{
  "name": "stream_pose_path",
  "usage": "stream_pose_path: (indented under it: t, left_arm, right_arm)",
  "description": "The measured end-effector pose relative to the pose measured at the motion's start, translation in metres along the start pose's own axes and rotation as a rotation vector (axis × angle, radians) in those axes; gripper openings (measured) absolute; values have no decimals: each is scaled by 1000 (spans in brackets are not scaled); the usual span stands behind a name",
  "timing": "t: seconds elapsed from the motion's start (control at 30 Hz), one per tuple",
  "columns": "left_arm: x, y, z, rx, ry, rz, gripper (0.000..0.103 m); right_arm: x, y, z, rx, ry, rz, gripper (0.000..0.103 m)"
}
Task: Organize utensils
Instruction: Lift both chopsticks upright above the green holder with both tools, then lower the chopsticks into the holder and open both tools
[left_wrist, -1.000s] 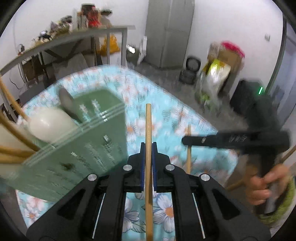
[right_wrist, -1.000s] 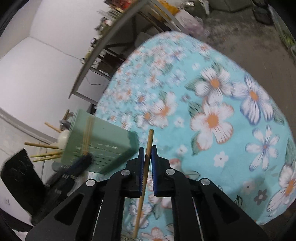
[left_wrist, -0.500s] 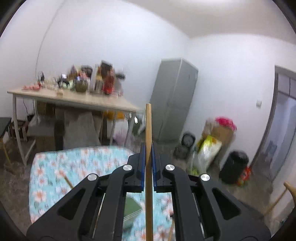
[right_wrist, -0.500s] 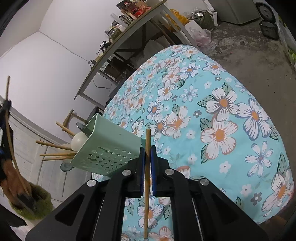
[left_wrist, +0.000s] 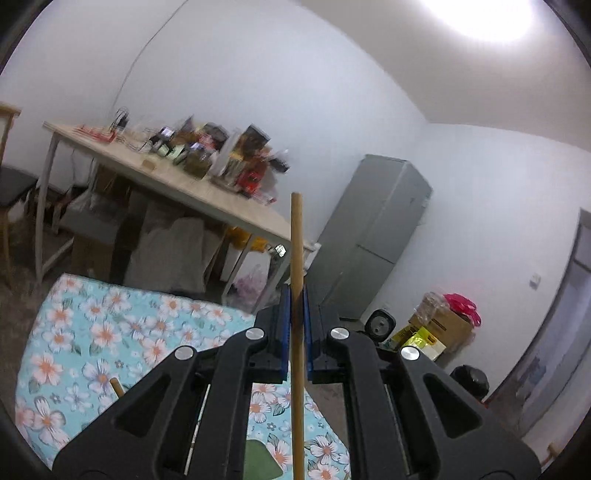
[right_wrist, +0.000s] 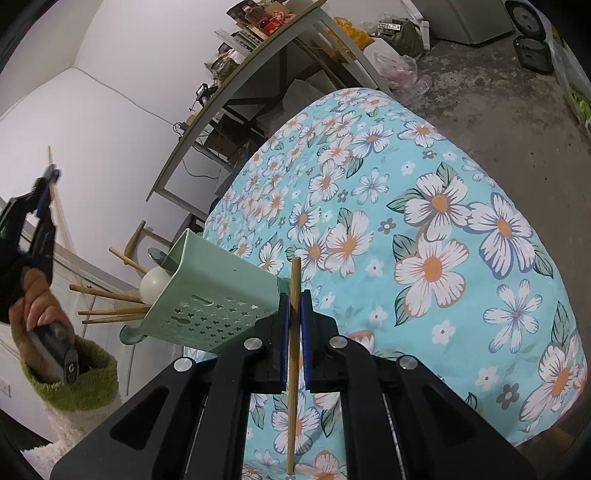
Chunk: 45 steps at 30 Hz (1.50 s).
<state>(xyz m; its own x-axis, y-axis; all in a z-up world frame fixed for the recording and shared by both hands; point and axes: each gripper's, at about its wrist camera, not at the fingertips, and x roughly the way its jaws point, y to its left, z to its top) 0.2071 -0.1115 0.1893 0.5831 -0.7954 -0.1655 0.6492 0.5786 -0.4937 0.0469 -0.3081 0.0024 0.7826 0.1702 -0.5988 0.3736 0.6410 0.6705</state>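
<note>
The green holder (right_wrist: 214, 295) is lying tipped on the flowered surface (right_wrist: 424, 221), its open mouth facing left, with several wooden sticks and a white spoon (right_wrist: 155, 284) poking out of it. Just right of the holder's base, the right tool (right_wrist: 294, 321) is clenching one chopstick (right_wrist: 293, 369), which is running straight between the blue pads and sticking out a little beyond them. Well left of the holder and above it, the left tool (right_wrist: 46, 181) is being held up by a hand (right_wrist: 35, 317) in a fuzzy green cuff, and it is gripping a second chopstick (left_wrist: 296, 295); in its own view that stick is standing up between closed pads against the far wall, with the surface low in the frame.

The step in hand looks like loading: both sticks are picked up and neither is in the holder yet. Next, each stick probably needs turning to line up with the holder's mouth, then sliding in beside those already there. The tipped holder may shift if pushed, so a gentle entry seems wise.
</note>
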Motion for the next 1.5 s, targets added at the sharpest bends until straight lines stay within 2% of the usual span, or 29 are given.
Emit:
stream_pose_path:
  t: [0.1,0.37,0.7,1.03,1.17,1.33,1.4,1.5]
  left_arm:
    - [10,11,-4,-18,16,25,6]
    - [16,22,-30,22,35,61,6]
    - [1,-5,-46,188,-20,82,6]
    - [2,-9,-45,232,-24,100,9]
    - [1,-8,-45,216,-20,96,9]
    - [-13,-4,-43,192,-20,89,31]
    - [-22,-3,-44,191,-17,87,46]
    - [-39,0,-47,204,4,100,62]
  right_arm:
    - [0,-1,0,3,0,-1,6]
    - [0,-6,0,12,2,-7,6]
    - [-4,1,-1,-7,-8,-9,6]
    - [-12,8,-2,-20,-23,-14,6]
    - [-15,11,0,-25,-32,-19,6]
    - [-28,24,7,-63,-60,-12,6]
    - [-41,37,14,-98,-97,-1,6]
    - [-67,62,29,-165,-171,26,6]
